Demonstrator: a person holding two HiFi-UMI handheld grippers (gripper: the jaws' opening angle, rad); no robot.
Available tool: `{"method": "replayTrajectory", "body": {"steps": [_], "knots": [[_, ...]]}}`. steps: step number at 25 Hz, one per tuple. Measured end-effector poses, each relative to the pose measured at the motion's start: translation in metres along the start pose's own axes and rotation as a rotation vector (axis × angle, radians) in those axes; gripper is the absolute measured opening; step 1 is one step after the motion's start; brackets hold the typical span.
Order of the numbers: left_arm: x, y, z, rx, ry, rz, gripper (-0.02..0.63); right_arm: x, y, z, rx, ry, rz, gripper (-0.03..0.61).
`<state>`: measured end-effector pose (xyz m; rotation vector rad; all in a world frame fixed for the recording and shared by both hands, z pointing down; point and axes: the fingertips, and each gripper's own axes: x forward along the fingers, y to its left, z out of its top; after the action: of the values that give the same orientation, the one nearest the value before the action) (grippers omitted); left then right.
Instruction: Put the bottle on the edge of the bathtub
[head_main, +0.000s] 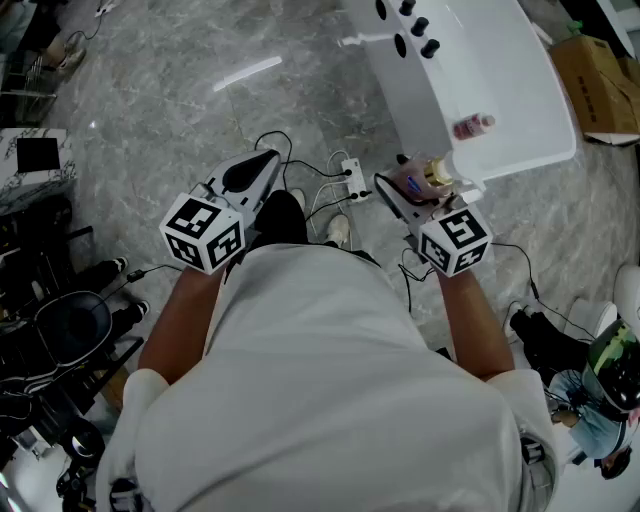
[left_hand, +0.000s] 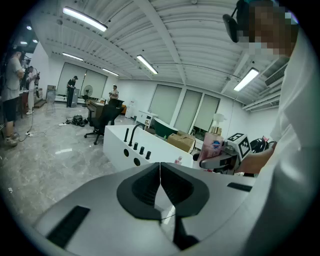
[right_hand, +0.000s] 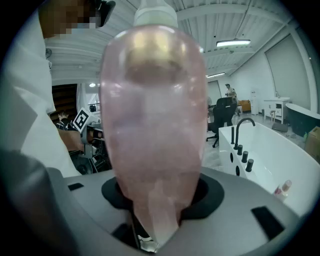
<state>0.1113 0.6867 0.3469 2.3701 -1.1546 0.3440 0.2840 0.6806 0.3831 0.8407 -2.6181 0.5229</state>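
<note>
Bottle (right_hand: 152, 125), pink and see-through with a white pump top, stands upright in my right gripper (head_main: 412, 190); the jaws are clamped on its lower body, and it fills most of the right gripper view. My left gripper (left_hand: 160, 187) has its jaws pressed together with nothing between them. I hold it out over the floor, well apart from the right one.

From the head view, the gripped bottle hangs just beside the near corner of the white bathtub (head_main: 560, 110). I cannot tell whether it touches the rim. A row of black faucet knobs (head_main: 418, 28) sits on the tub's far deck, and a small pink bottle (head_main: 472, 126) lies on its side inside the tub.

Below my grippers the grey marble floor (head_main: 200, 90) carries black cables and a white power strip (head_main: 352, 180). A cardboard box (head_main: 600, 85) stands beyond the tub. In the left gripper view, a black office chair (left_hand: 100, 122) stands farther back in the room.
</note>
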Motion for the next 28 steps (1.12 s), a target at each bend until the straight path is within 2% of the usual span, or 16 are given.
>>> {"method": "replayTrajectory", "body": {"steps": [7, 14, 20, 25, 28], "knots": [[0.008, 0.008, 0.015, 0.021, -0.001, 0.0, 0.018, 0.02, -0.018, 0.024, 0.002, -0.034, 0.001, 0.22], [0.053, 0.055, 0.045, 0.068, -0.01, -0.102, 0.018, 0.071, -0.048, 0.051, -0.019, 0.002, -0.064, 0.222], [0.077, 0.134, 0.093, 0.106, 0.005, -0.232, 0.018, 0.15, -0.077, 0.098, 0.037, 0.013, -0.171, 0.222], [0.078, 0.213, 0.128, 0.02, 0.034, -0.318, 0.018, 0.222, -0.099, 0.152, 0.058, -0.017, -0.244, 0.222], [0.078, 0.251, 0.14, 0.044, 0.053, -0.346, 0.018, 0.258, -0.106, 0.177, 0.055, -0.022, -0.263, 0.222]]}}
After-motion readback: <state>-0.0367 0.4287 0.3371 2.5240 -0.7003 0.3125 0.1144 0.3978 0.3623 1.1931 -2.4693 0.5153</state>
